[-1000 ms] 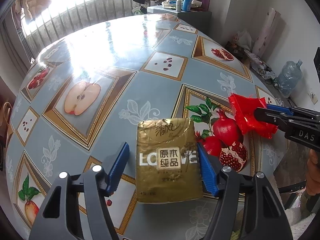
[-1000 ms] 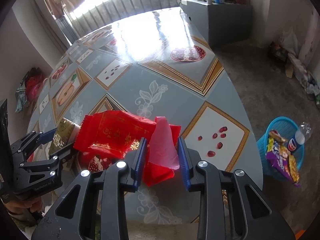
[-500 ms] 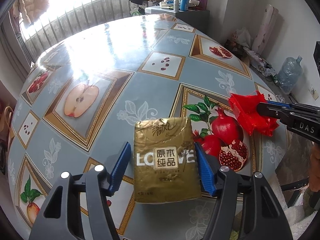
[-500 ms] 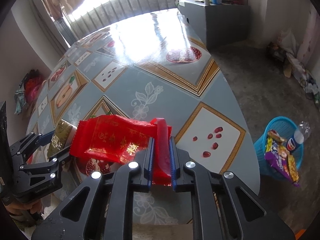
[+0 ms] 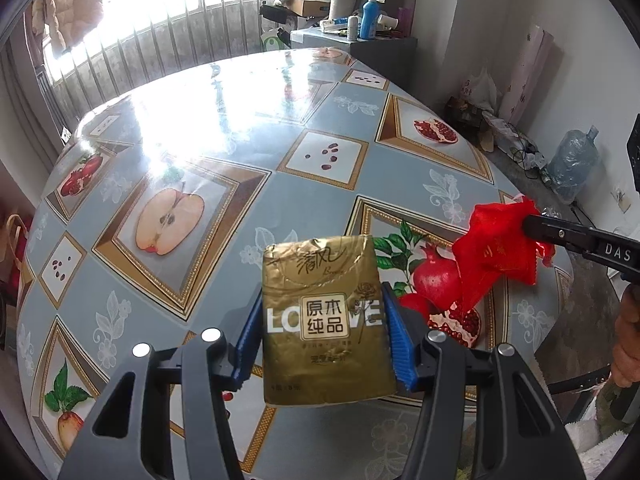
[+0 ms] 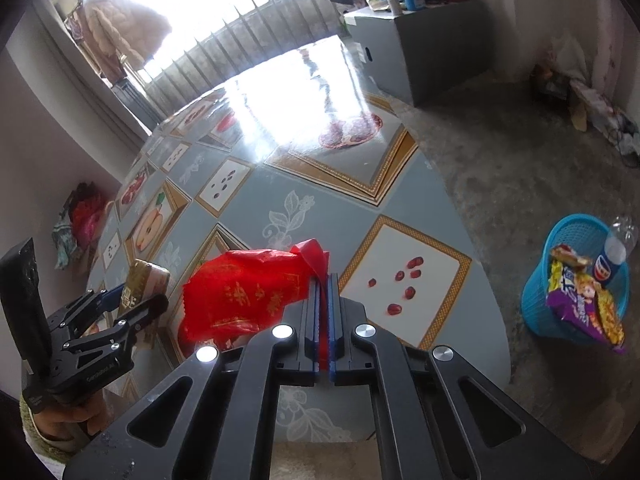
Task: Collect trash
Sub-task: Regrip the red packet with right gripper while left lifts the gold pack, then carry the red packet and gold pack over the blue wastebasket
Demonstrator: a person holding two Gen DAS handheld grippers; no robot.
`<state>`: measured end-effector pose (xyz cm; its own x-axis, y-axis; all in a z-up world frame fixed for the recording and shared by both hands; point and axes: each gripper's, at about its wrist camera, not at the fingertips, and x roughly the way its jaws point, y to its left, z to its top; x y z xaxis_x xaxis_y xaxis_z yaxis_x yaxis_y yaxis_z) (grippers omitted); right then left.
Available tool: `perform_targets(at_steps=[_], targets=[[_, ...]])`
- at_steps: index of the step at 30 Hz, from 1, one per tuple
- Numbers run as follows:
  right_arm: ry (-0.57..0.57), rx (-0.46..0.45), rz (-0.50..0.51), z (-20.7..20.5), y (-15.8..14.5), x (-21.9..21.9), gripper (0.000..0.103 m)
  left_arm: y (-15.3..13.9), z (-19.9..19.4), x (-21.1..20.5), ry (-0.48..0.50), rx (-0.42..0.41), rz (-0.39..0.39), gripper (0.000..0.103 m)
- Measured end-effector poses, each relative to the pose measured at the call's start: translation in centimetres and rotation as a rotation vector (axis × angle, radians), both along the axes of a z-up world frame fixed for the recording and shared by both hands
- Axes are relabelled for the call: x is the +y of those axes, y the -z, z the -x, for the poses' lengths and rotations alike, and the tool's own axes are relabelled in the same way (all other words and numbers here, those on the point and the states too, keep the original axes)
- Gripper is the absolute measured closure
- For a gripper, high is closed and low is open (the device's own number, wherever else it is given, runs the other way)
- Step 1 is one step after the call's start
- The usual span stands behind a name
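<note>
Above a round table point(image 5: 248, 216) covered in a glossy grey-blue oilcloth printed with framed fruit pictures, the left gripper point(image 5: 320, 336) clamps a crinkled gold foil tissue packet point(image 5: 325, 322) between its blue-padded fingers point(image 5: 394, 340), the packet lifted off the cloth over the near edge. To its right, the right gripper point(image 6: 323, 304) has its fingers pressed nearly together on the corner of a crumpled red plastic wrapper with gold lettering point(image 6: 248, 292), which hangs in the air over the pomegranate print. A blue plastic lattice basket point(image 6: 560, 264) stuffed with snack wrappers and a bottle stands on the concrete floor point(image 6: 500, 152), well apart from the table.
</note>
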<state>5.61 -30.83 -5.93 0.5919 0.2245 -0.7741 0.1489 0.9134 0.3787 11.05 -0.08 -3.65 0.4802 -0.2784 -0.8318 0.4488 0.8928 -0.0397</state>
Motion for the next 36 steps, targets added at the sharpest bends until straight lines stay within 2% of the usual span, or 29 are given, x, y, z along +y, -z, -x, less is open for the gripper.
perform_targets(at_steps=[6, 14, 21, 26, 30, 33, 36], targets=[[0.038, -0.007, -0.041, 0.5, 0.2, -1.4, 0.102, -1.0, 0.3, -0.5, 0.018, -0.021, 0.036, 0.05], [0.091, -0.05, -0.107, 1.5, 0.0, -2.9, 0.102, -2.0, 0.1, -2.4, 0.074, -0.029, 0.033, 0.05], [0.175, -0.092, -0.152, 3.5, -0.3, -6.2, 0.102, -4.6, -0.1, -6.7, 0.191, -0.053, 0.072, 0.05], [0.289, -0.127, -0.18, 6.5, -0.5, -10.0, 0.102, -6.7, 0.1, -12.2, 0.323, -0.052, 0.123, 0.05], [0.42, -0.138, -0.194, 9.8, 0.1, -14.0, 0.102, -7.7, 0.4, -17.5, 0.442, -0.021, 0.163, 0.05], [0.53, -0.125, -0.214, 12.1, 1.3, -17.6, 0.102, -7.9, 0.6, -22.6, 0.535, 0.022, 0.187, 0.05], [0.651, -0.094, -0.239, 14.3, 3.3, -21.5, 0.102, -6.7, 0.7, -28.2, 0.611, 0.096, 0.195, 0.05]])
